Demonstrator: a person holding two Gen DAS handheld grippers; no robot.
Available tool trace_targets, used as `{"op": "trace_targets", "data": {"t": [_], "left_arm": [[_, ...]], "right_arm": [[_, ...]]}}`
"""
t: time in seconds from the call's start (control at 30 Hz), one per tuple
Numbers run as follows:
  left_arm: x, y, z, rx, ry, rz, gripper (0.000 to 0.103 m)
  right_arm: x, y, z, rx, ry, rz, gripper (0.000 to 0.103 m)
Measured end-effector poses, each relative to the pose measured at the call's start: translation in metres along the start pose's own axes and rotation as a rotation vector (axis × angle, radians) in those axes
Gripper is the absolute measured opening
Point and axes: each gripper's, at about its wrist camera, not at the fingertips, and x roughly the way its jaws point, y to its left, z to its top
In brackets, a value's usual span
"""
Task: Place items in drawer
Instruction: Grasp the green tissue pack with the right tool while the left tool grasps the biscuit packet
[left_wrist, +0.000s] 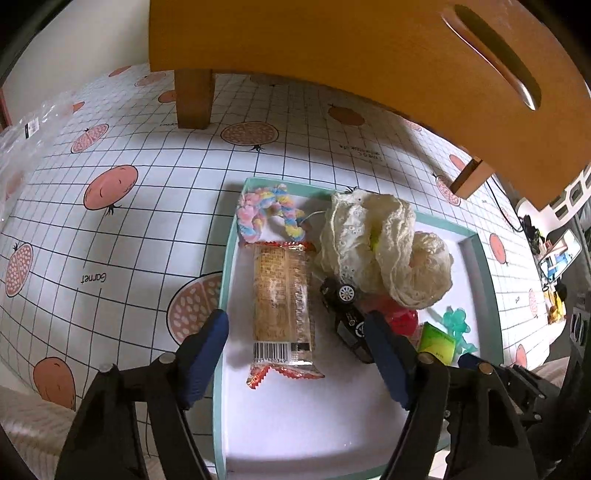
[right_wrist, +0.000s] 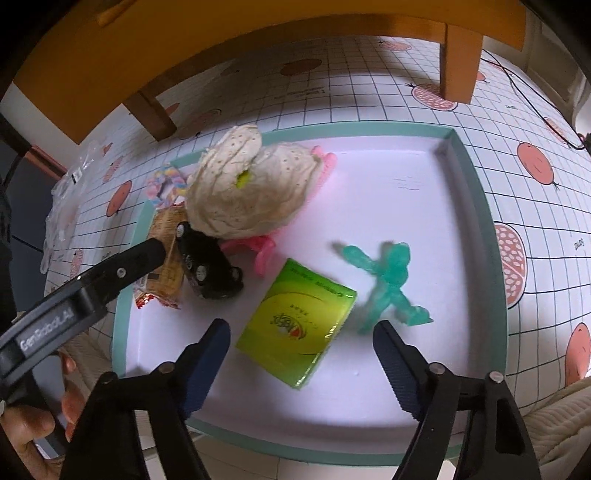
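A teal-rimmed white tray (left_wrist: 223, 280) (right_wrist: 476, 206) holds the items. My left gripper (left_wrist: 297, 338) is open above a wrapped snack bar (left_wrist: 282, 299) (right_wrist: 166, 254). A black toy car (left_wrist: 345, 317) (right_wrist: 210, 262) lies to its right, under a cream lace cloth (left_wrist: 380, 247) (right_wrist: 247, 192). A pastel rope ring (left_wrist: 266, 214) (right_wrist: 166, 184) sits at the tray's far left corner. My right gripper (right_wrist: 301, 339) is open over a green packet (right_wrist: 299, 325) (left_wrist: 437, 341), next to a teal figure (right_wrist: 388, 280) (left_wrist: 458, 326). A wooden drawer front (left_wrist: 369, 55) with a slot handle (left_wrist: 491, 51) hangs above.
A fruit-print grid tablecloth (left_wrist: 129, 221) (right_wrist: 535, 129) covers the table. Wooden legs (left_wrist: 194, 98) (right_wrist: 460, 62) stand behind the tray. Clear plastic wrap (left_wrist: 22, 147) lies at the far left. A pink item (right_wrist: 258, 247) peeks from under the cloth. A hand (right_wrist: 33, 424) holds the left gripper.
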Motion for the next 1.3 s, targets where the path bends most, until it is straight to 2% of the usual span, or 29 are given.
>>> {"op": "trace_targets", "data": {"t": [0.1,0.27,0.63,0.97,1.13,1.3], "left_arm": [[0.003,0.002,0.002,-0.009,0.006,-0.003,0.064],[0.01,0.005,0.002,-0.015,0.029,-0.004,0.055],[0.024,0.003,0.0,-0.002,0.07,-0.004,0.052],[0.03,0.005,0.0,-0.011,0.078,0.013,0.038],[0.031,0.003,-0.001,0.014,0.082,0.028,0.037],[0.03,0.001,-0.003,0.027,0.089,0.032,0.037]], "right_arm": [[-0.002,0.003,0.001,0.0,-0.002,-0.002,0.072],[0.005,0.006,0.0,-0.002,0.018,-0.017,0.063],[0.012,0.012,0.006,0.006,0.019,-0.013,0.063],[0.017,0.016,0.009,0.018,0.017,0.0,0.063],[0.019,0.021,0.01,-0.018,0.013,-0.031,0.064],[0.02,0.023,0.008,-0.053,0.012,-0.063,0.059]]}}
